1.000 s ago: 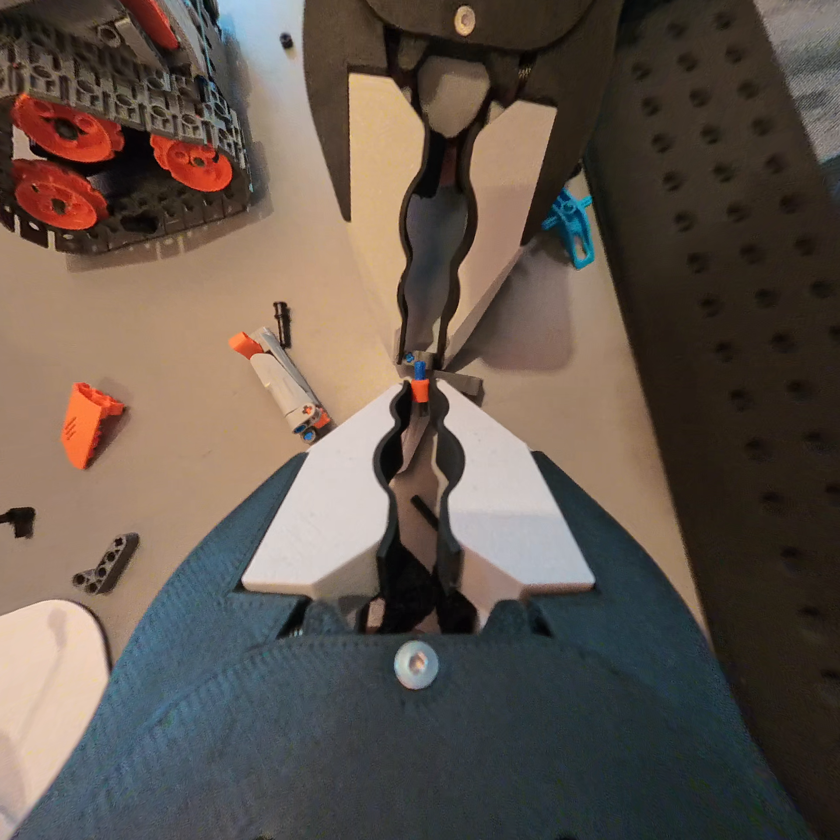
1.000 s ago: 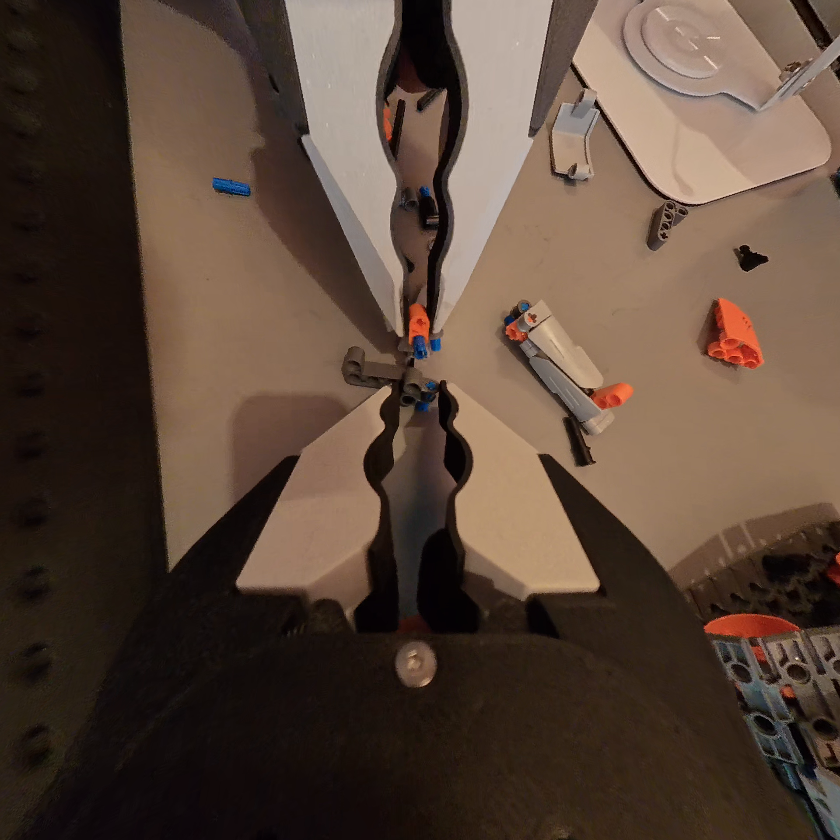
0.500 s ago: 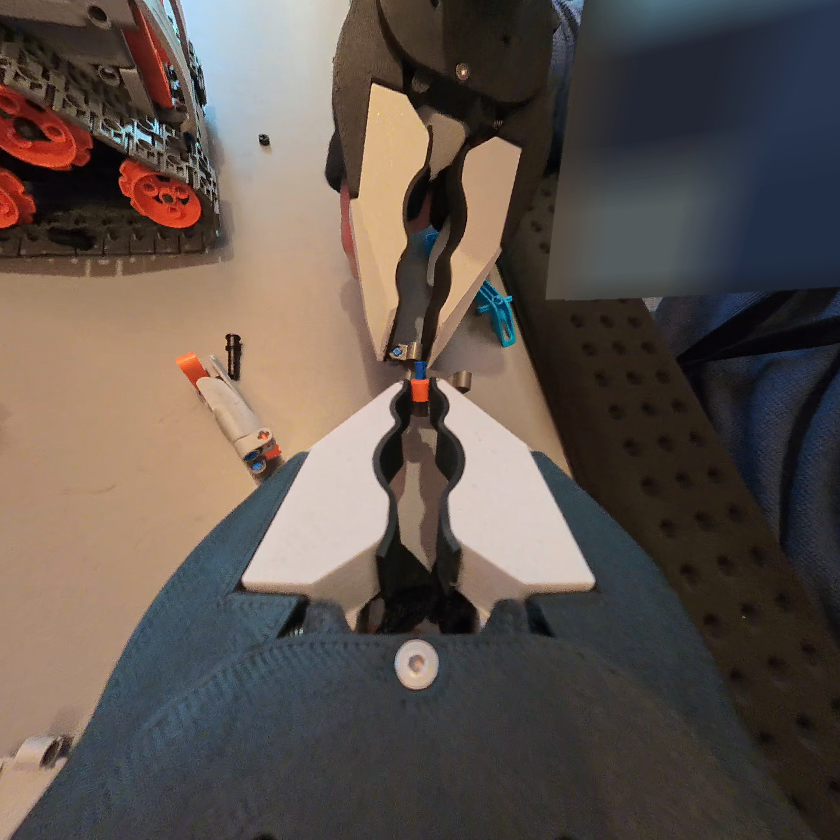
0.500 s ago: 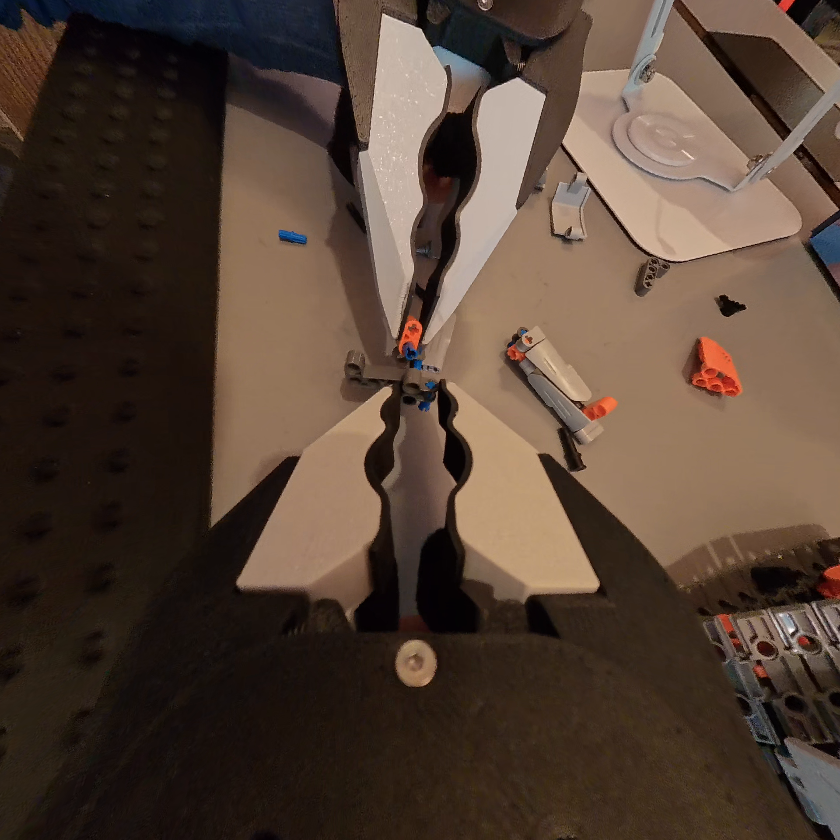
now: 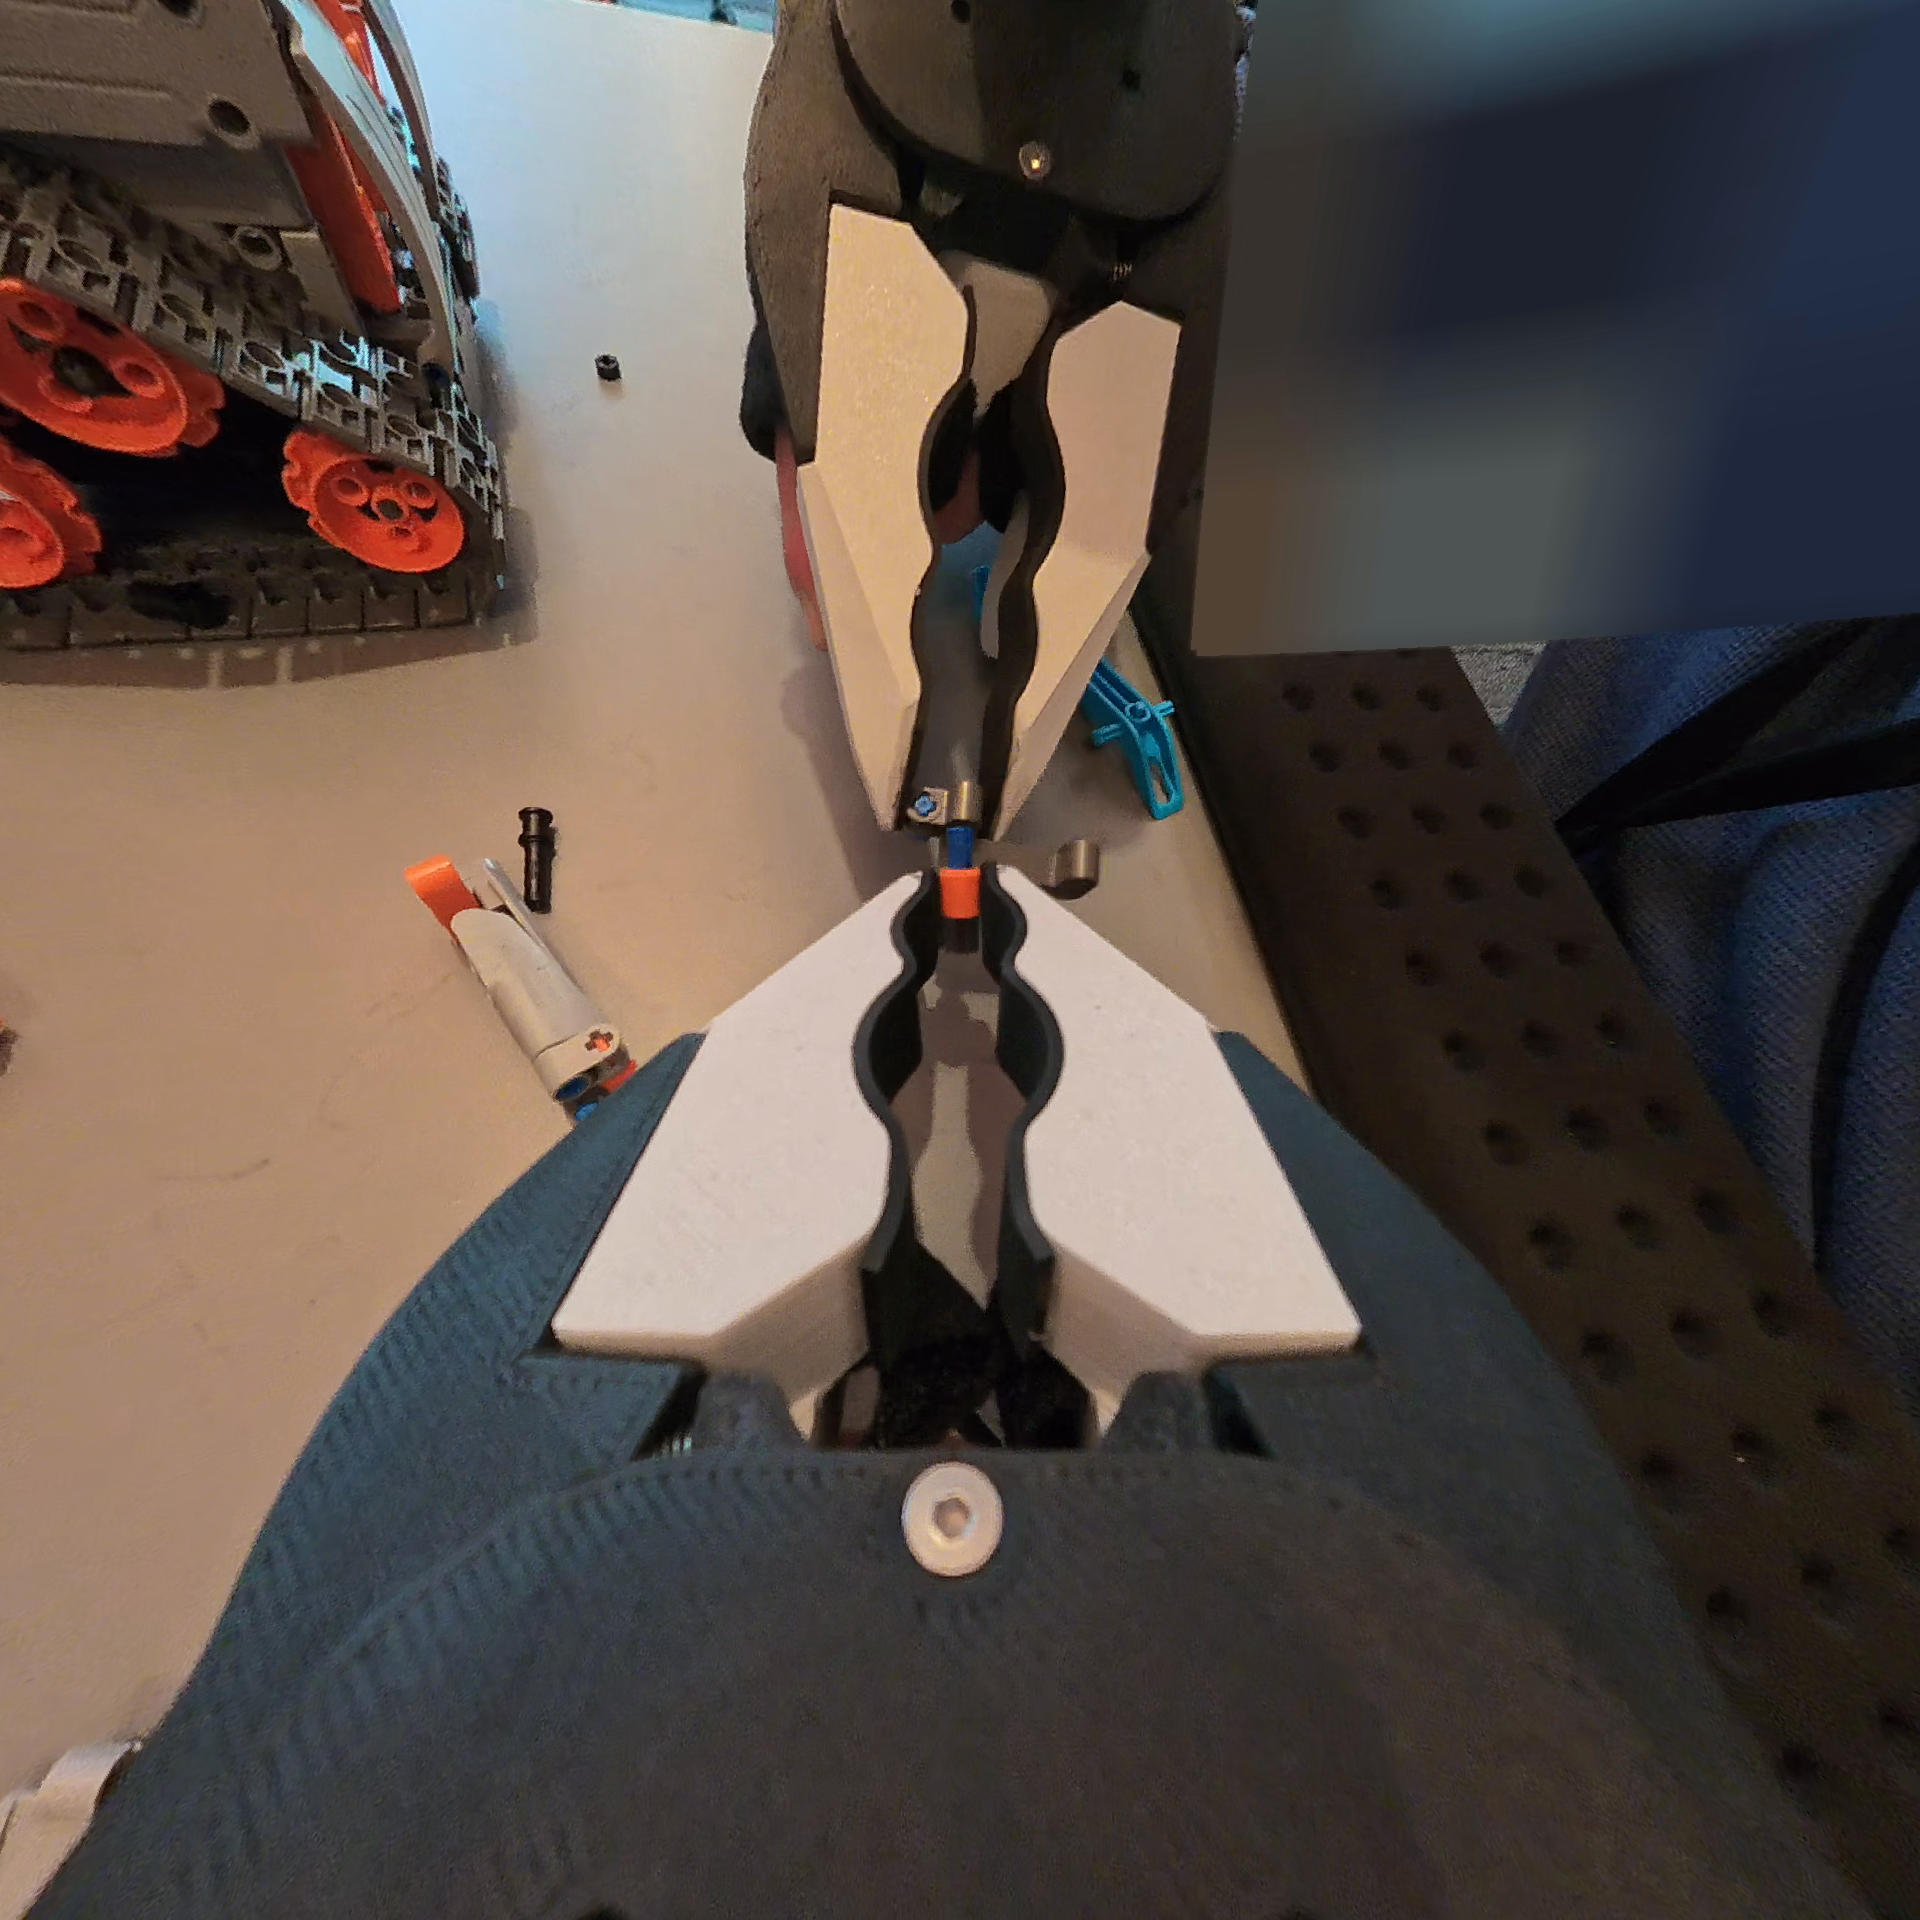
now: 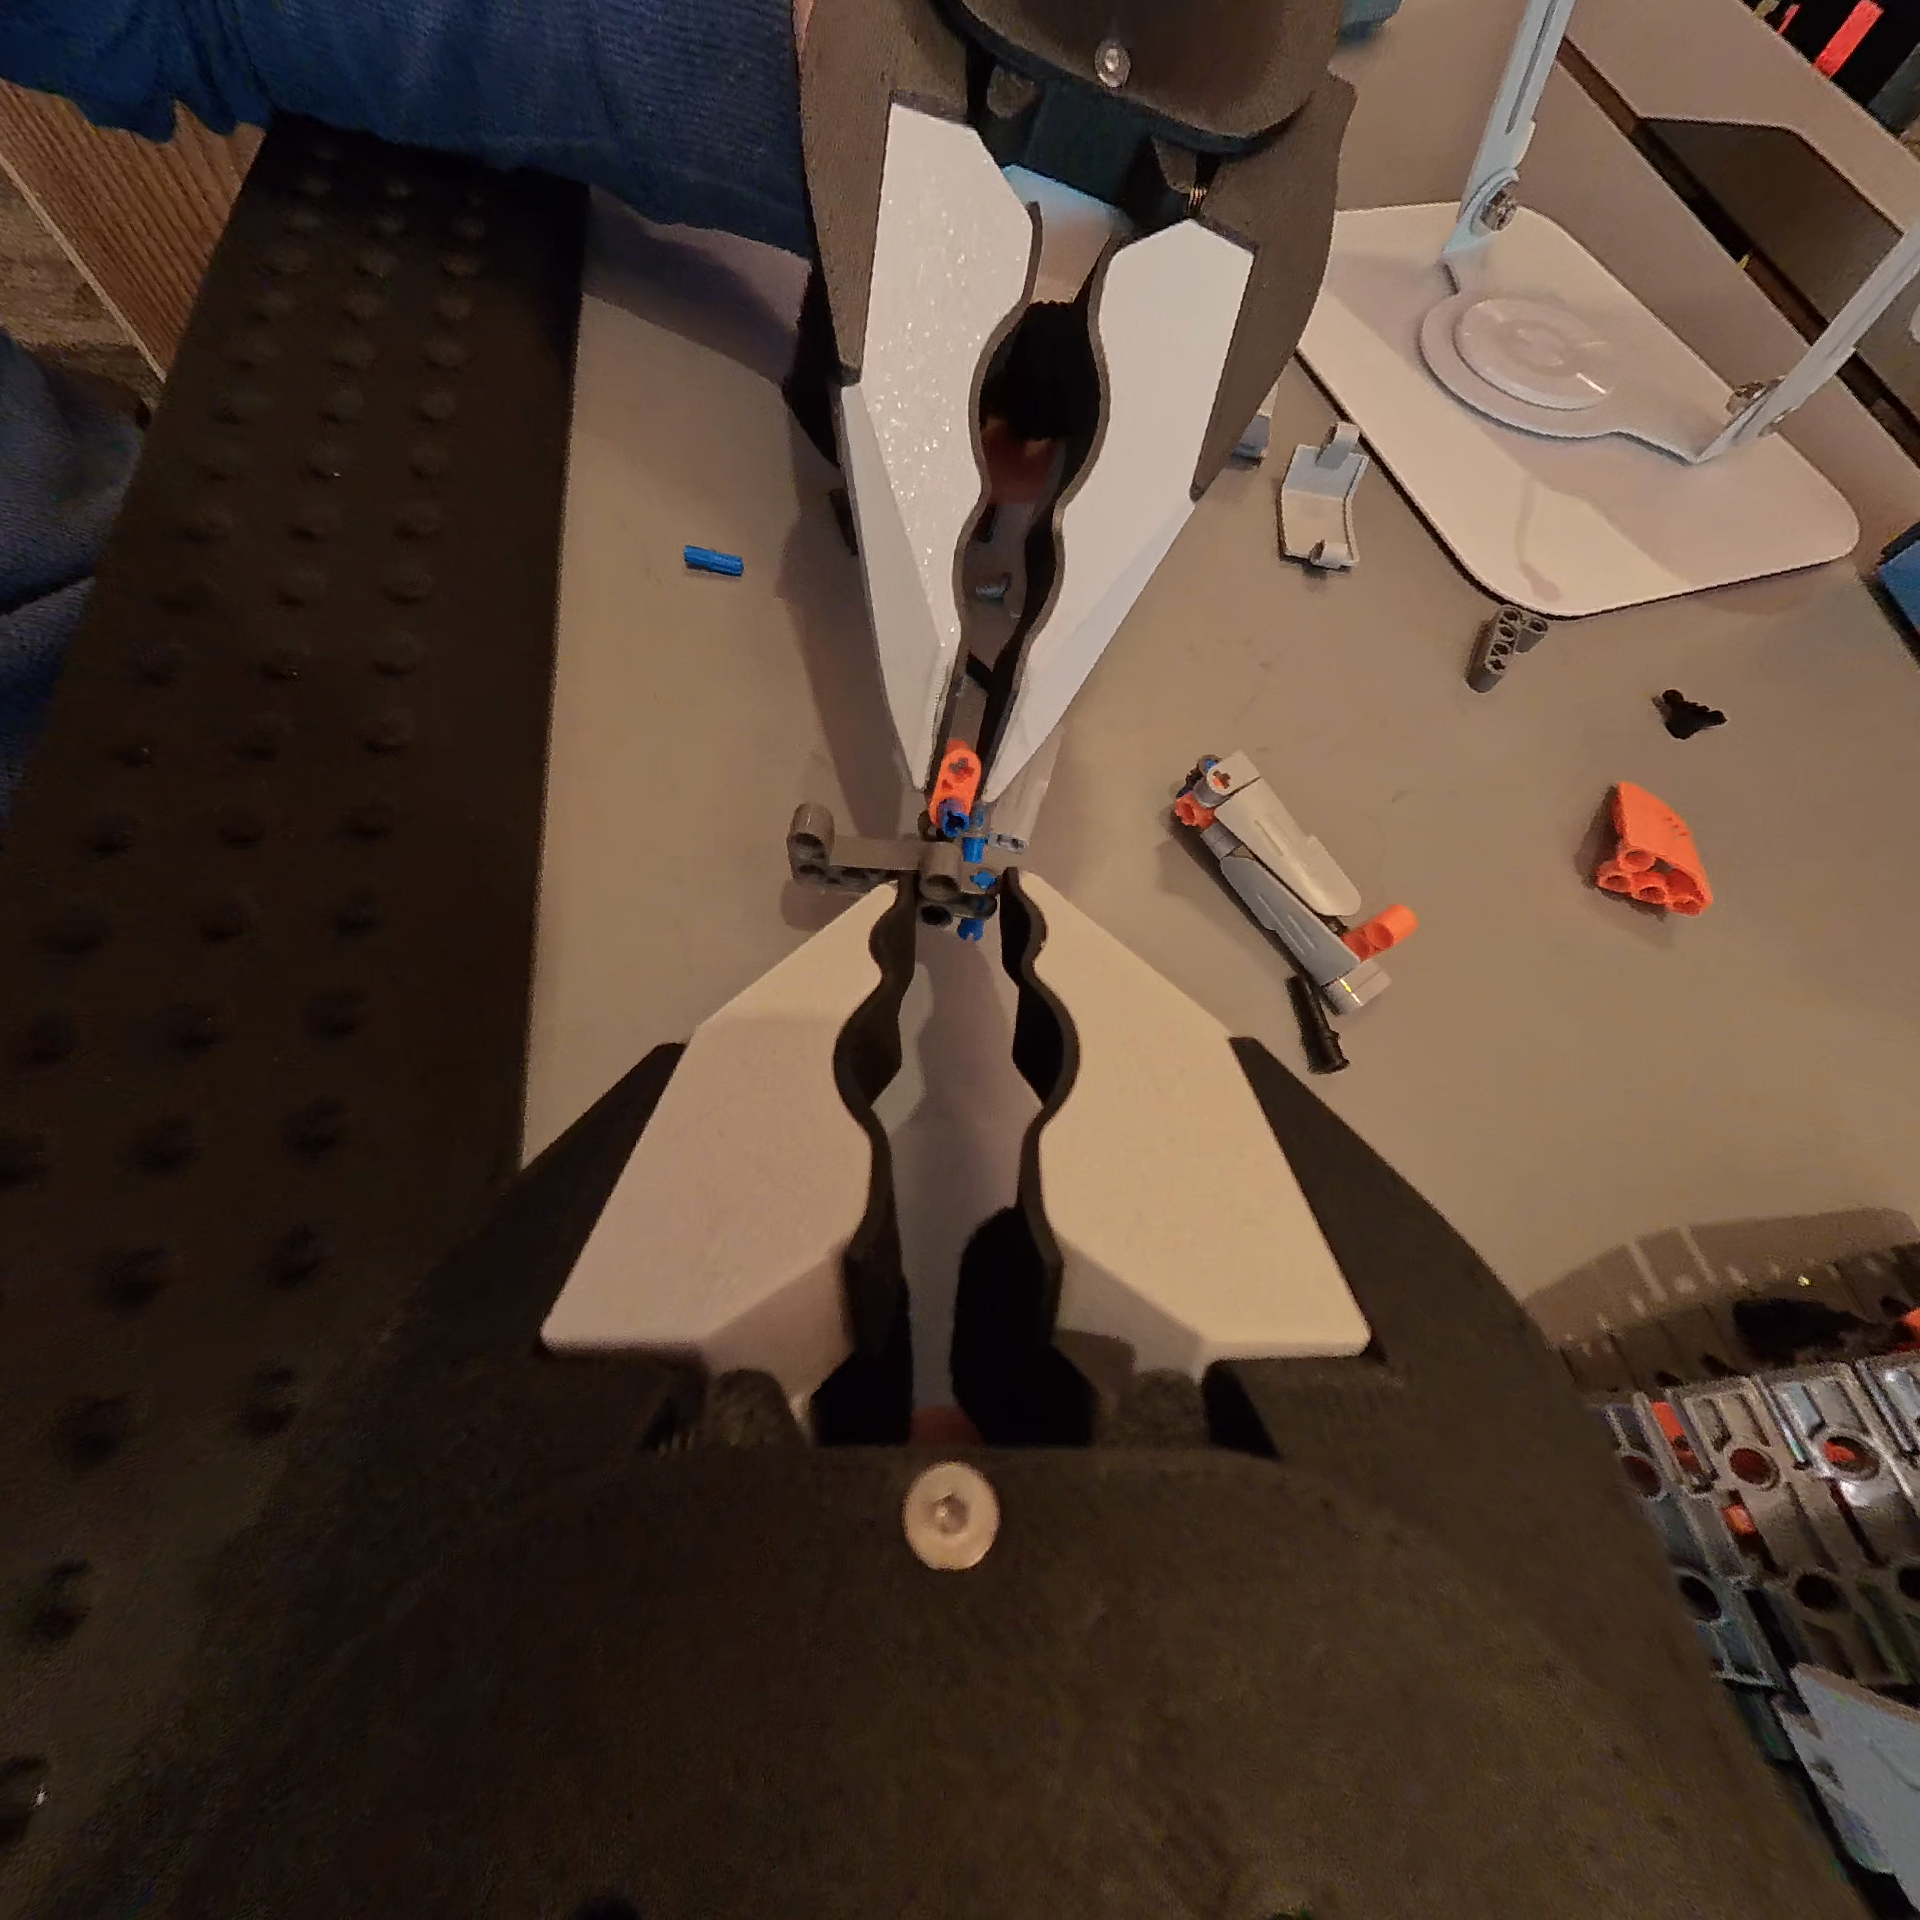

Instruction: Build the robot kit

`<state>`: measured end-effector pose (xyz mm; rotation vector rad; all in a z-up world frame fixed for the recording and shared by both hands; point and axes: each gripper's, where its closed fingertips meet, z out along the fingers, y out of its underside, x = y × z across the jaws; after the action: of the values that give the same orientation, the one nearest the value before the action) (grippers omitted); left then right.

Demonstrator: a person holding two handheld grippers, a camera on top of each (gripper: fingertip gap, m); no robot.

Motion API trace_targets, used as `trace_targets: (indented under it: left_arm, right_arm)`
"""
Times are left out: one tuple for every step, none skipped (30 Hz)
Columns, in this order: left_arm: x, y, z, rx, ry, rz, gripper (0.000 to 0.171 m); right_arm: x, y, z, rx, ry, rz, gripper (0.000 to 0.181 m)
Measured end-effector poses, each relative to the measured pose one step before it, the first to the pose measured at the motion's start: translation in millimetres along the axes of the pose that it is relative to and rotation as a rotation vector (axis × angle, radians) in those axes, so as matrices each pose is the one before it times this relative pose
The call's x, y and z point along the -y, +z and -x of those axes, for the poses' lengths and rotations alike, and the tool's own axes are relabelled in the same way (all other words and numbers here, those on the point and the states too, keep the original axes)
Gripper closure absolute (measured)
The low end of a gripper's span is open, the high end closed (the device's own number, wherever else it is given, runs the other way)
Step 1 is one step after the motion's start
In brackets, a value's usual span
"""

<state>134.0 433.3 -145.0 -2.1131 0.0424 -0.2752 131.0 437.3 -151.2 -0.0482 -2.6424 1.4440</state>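
I am pinching a small orange connector (image 5: 958, 896) between the tips of my left gripper (image 5: 958, 904), jaws drawn narrow around it, with a blue pin (image 5: 958, 844) sticking out of its far end. My right gripper (image 6: 958, 902) is facing it tip to tip, jaws likewise narrow and clamping a grey beam assembly (image 6: 868, 854) that carries blue pins of its own. The connector's blue pin is meeting the grey assembly; from these views I cannot tell whether it is seated in a hole or only touching.

Taking the grey beam assembly as my landmark, in the right wrist view its free end is jutting out to the left of the tips, above the grey table (image 6: 686, 883). Well to its right a grey-and-orange sub-assembly (image 6: 1288, 894) is lying on the table, with a black pin (image 6: 1314, 1029) just beside that piece's near end. Farther right an orange wedge piece (image 6: 1652, 852) is sitting alone. Up and to the left of the landmark a loose blue pin (image 6: 714, 561) is lying near the black perforated mat (image 6: 281, 727). In the left wrist view a tracked vehicle model (image 5: 239, 416) with orange wheels is standing far to the landmark's left, and a light blue piece (image 5: 1138, 738) is lying just beyond it, partly behind my right gripper.
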Motion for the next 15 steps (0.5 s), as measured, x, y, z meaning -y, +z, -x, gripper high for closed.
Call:
trace_targets:
  left_arm:
    - [-1.07, 0.94, 0.51, 0.0090, 0.0080, 0.00796, 0.166]
    - [-0.97, 0.68, -0.41, 0.0011, 0.0017, 0.00560, 0.166]
    - [-0.22, 0.60, -0.23, 0.0024, 0.0002, 0.00002, 0.166]
    - [0.11, 0.12, 0.89, 0.0123, 0.0055, -0.00153, 0.166]
    - [0.70, -0.16, -0.23, 0.0057, 0.0026, -0.00441, 0.166]
    - [-0.48, 0.45, -1.09, 0.0002, -0.0001, 0.00092, 0.166]
    - [-1.00, 0.73, 0.62, 0.0177, 0.0109, 0.00698, 0.166]
    - [-1.24, 0.89, -0.98, 0.0077, 0.0089, 0.00845, 0.166]
    - [-1.20, 0.31, -0.98, 0.0010, 0.0009, 0.00543, 0.166]
    - [-0.01, -0.54, 0.88, 0.0110, 0.0022, -0.00342, 0.166]
    - [0.75, -1.18, 1.66, 0.0122, -0.0030, -0.00931, 0.166]
    - [0.66, -1.54, 0.52, -0.0008, -0.0087, -0.01034, 0.166]
    - [0.80, -1.48, 0.62, 0.0004, -0.0055, -0.01023, 0.166]
    - [1.36, -1.08, 1.21, 0.0057, -0.0052, -0.01104, 0.166]
    - [2.27, -1.31, 0.22, -0.0031, -0.0079, -0.01709, 0.166]
  right_arm:
    - [-1.70, 0.91, -0.37, -0.0043, -0.0026, 0.0083, 0.167]
    - [-0.29, 0.68, 0.76, 0.0027, 0.0011, 0.0005, 0.167]
    - [-0.63, 0.62, 0.54, 0.0034, -0.0022, 0.0023, 0.167]
    - [-0.65, 0.36, -0.66, -0.0026, 0.0019, 0.0000, 0.167]
    - [0.17, 0.39, -0.09, 0.0008, 0.0039, -0.0035, 0.167]
    - [-0.40, 0.63, 1.42, 0.0054, -0.0048, 0.0022, 0.167]
    - [-1.20, 0.55, -0.31, -0.0026, -0.0070, 0.0071, 0.168]
    - [-1.07, 0.85, 0.41, 0.0071, 0.0036, 0.0048, 0.168]
    - [-0.97, 1.02, 1.26, 0.0087, 0.0011, 0.0022, 0.168]
    - [0.00, 0.60, -0.27, -0.0049, -0.0066, 0.0003, 0.168]
    - [1.01, 0.09, -2.09, -0.0150, -0.0080, -0.0014, 0.168]
    - [1.44, 0.32, -0.81, -0.0025, 0.0041, -0.0052, 0.168]
    - [1.23, 0.51, -0.34, 0.0027, 0.0071, -0.0074, 0.168]
    - [1.26, -0.31, -1.68, -0.0017, 0.0055, -0.0065, 0.168]
    - [1.97, -1.05, -1.00, 0.0051, 0.0108, -0.0094, 0.168]
